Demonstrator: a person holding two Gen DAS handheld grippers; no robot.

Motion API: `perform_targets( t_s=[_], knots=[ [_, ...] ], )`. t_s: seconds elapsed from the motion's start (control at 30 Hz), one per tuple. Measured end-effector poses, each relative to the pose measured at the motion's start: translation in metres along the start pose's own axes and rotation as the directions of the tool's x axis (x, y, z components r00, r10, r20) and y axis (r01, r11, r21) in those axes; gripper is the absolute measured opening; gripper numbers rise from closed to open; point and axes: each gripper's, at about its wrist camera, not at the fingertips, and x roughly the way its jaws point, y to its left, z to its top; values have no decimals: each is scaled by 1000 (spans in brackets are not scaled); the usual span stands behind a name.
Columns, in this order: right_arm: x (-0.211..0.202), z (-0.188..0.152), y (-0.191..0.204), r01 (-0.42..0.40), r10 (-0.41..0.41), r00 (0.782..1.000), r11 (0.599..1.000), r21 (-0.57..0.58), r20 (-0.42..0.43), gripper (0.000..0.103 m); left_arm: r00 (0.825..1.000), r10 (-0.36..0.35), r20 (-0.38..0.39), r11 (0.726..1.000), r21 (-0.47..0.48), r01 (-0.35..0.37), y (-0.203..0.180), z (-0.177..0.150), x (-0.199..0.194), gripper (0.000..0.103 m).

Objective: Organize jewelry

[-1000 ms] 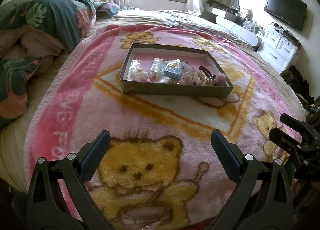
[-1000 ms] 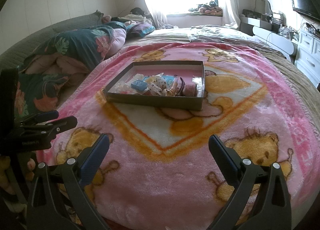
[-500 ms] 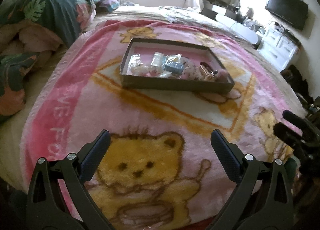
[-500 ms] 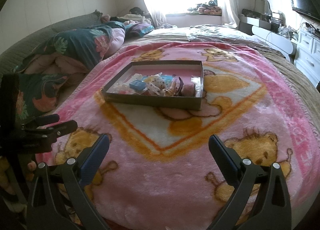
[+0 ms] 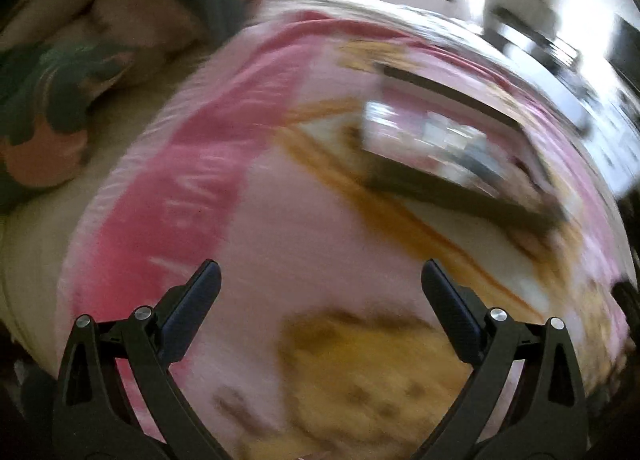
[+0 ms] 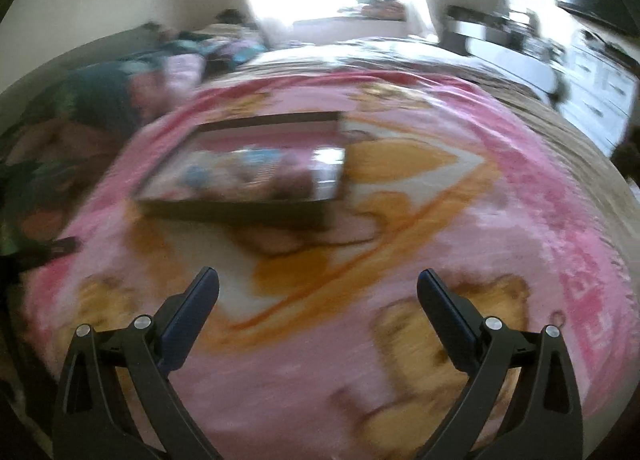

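Jewelry sits jumbled in shallow dark tray on pink bear blanket over bed, all pretty blurry. Left gripper and right gripper hover above blanket, fingers spread wide, grasping nothing, tray well ahead.

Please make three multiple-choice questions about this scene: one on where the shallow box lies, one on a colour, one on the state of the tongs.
1. Where does the shallow box lie?
A. on the pink blanket
B. on the white dresser
C. on the windowsill

2. What is the main colour of the blanket?
A. blue
B. pink
C. grey

3. How are the left tongs and right tongs?
A. both shut on jewelry
B. one open, one shut
C. both open and empty

Answers: 1 A, the box rests on the blanket in both views; 2 B, pink with orange bears; 3 C, each pair's fingers stand wide apart with nothing between.
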Motion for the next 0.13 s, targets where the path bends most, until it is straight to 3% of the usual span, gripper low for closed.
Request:
perform_targets(
  t_s=[0.13],
  knots=[
    [44, 17, -68, 156, -150, 987, 981, 113, -60, 99, 992, 124, -13, 989, -78, -125, 46, 27, 33, 94]
  ],
)
